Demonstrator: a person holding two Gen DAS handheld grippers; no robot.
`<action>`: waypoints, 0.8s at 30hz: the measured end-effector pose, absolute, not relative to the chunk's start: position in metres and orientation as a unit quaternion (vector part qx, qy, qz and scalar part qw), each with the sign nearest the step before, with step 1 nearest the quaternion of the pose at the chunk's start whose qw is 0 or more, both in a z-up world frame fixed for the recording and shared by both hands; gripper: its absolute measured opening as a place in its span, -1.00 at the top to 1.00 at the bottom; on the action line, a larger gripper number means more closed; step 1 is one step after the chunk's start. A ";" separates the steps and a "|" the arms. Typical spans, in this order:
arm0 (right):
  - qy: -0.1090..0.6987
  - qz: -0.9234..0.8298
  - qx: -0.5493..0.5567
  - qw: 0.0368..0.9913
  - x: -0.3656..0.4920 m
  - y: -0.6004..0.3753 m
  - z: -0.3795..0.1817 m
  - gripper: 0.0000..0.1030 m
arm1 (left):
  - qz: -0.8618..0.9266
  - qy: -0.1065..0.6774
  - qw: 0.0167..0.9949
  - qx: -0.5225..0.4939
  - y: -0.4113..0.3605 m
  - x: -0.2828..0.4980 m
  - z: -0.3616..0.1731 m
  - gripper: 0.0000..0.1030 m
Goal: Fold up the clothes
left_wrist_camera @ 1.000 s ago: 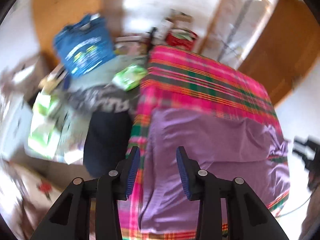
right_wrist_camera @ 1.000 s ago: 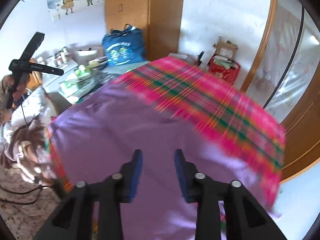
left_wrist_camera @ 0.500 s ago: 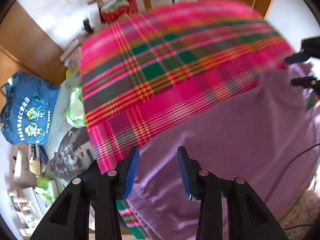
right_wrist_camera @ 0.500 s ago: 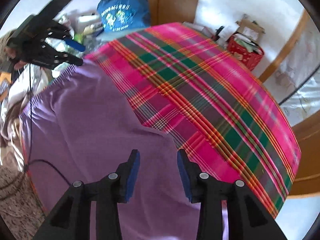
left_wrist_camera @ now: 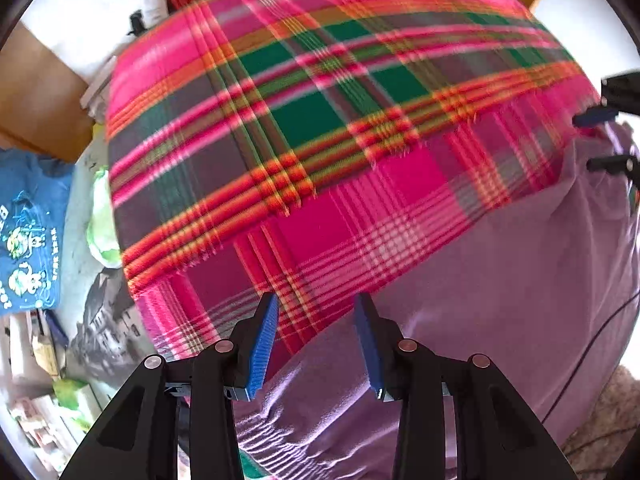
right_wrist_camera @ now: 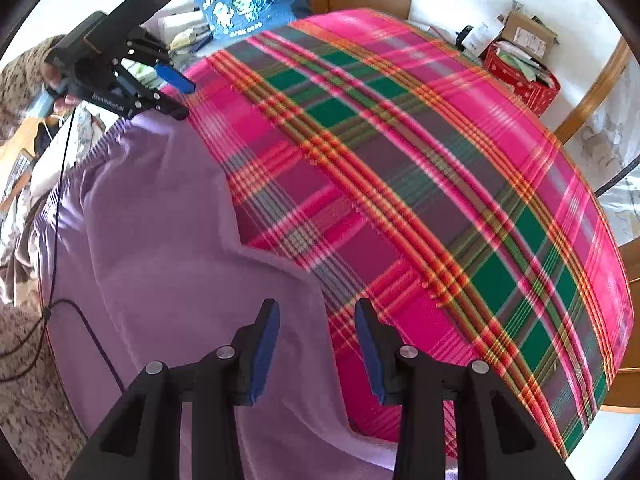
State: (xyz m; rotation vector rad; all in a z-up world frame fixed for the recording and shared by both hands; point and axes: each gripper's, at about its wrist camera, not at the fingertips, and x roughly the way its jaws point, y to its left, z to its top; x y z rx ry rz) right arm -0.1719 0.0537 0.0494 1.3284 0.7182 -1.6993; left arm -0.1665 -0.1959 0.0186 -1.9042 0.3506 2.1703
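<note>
Directly below the left gripper (left_wrist_camera: 316,340), in the left wrist view, the edge of a lilac garment (left_wrist_camera: 500,300) crosses a pink, green and orange plaid blanket (left_wrist_camera: 320,120). The jaws stand apart with nothing clamped; plaid shows in the gap between the blue pads (left_wrist_camera: 262,344), and the lilac cloth runs under and beyond the pad on the picture's right, spreading far to that side. Well past the pad on the picture's left lies a blue printed bag (left_wrist_camera: 28,224). The right gripper (left_wrist_camera: 600,140) shows at the far edge, over the garment's other corner.

Seen from the right wrist, the right gripper (right_wrist_camera: 316,344) is likewise parted and grips nothing. The garment's edge falls within the gap, lilac on the picture's left, plaid on the right. Far ahead and to the left, the left gripper hovers at the garment's far corner, jaws apart.
</note>
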 end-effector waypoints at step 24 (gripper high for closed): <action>0.244 -0.666 0.562 0.426 -0.182 0.074 0.027 0.23 | 0.740 0.144 0.148 -0.641 -0.185 -0.137 0.026 -0.06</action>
